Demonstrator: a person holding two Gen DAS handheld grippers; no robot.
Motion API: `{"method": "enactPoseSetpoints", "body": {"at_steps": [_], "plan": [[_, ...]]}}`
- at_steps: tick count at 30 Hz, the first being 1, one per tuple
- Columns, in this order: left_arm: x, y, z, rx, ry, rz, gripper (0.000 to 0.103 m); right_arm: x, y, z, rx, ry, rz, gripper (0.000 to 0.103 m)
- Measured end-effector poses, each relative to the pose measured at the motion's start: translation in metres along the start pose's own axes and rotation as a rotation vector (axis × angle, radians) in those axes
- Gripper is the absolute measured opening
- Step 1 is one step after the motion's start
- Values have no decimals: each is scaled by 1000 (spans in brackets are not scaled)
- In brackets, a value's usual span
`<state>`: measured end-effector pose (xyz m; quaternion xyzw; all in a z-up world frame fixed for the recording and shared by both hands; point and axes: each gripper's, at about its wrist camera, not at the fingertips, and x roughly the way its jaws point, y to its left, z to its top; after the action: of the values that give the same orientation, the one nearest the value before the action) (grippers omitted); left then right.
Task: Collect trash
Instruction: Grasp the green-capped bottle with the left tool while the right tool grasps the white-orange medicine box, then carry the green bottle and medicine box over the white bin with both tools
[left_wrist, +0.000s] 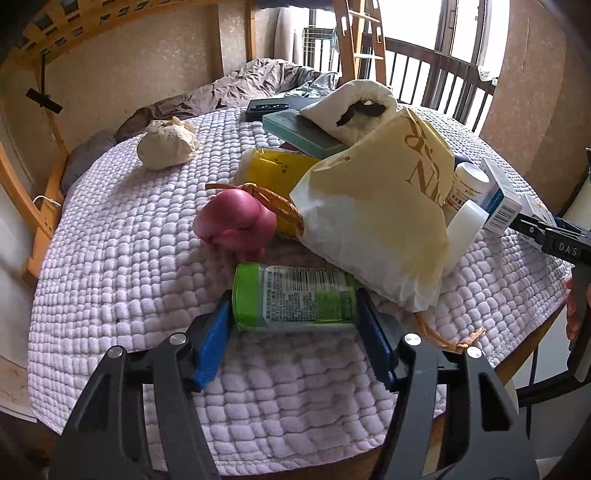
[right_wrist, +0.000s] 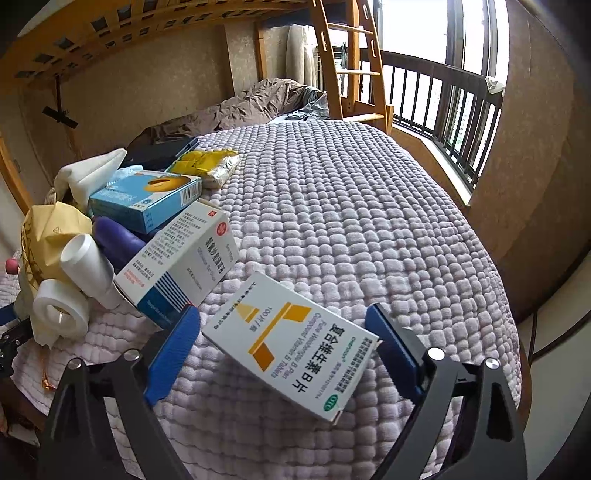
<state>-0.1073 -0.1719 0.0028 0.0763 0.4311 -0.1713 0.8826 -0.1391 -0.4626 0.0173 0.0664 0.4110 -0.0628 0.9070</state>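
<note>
A bed covered by a lilac quilt (left_wrist: 110, 258) holds a heap of clutter near its front edge. Two hand-held grippers work over it.

The left gripper (left_wrist: 293, 314) has its blue pads against both ends of a green bottle (left_wrist: 291, 297) lying on its side near the front edge of the quilt. The pads look clamped on it, though the bottle also rests on the quilt. Just behind it sit a pink toy (left_wrist: 236, 225) and a cream paper bag (left_wrist: 376, 210), whose lower corner overlaps the bottle's right end.

The right gripper (right_wrist: 282, 339) has its jaws apart on either side of a white and yellow vitamin box (right_wrist: 291, 343) near the right front corner of the quilt. The left pad stands clear of the box; the right pad is at its corner, and contact cannot be confirmed. A second white box (right_wrist: 177, 266) leans just beside the left pad, with a blue box (right_wrist: 147, 199) and white tubes (right_wrist: 74, 288) behind it.

Risks, as a judgement: lifting the bottle could drag the bag and tumble the heap. The round bottle, held end to end, could roll or slip out. The vitamin box lies skewed between the jaws, so closing may twist it, crush it, or knock the neighbouring box.
</note>
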Motion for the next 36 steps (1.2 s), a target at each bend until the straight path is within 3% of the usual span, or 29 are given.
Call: {"method": "enactPoseSetpoints", "body": {"at_steps": [7, 19, 21, 22, 36], "plan": [[-7, -4, -3, -4, -2, -4, 65, -7, -3, 0, 3, 0, 21, 77], [-15, -6, -9, -16, 3, -4, 65, -7, -5, -8, 12, -4, -17, 79], [-16, -7, -10, -17, 3, -2, 65, -9, -9, -10, 26, -4, -8, 77], [-16, -7, -11, -18, 4, -3, 65, -10, -10, -11, 29, -7, -4, 71], [-27, -8, -12, -40, 10, -16, 65, -35, 3, -15, -3, -9, 73, 71]]}}
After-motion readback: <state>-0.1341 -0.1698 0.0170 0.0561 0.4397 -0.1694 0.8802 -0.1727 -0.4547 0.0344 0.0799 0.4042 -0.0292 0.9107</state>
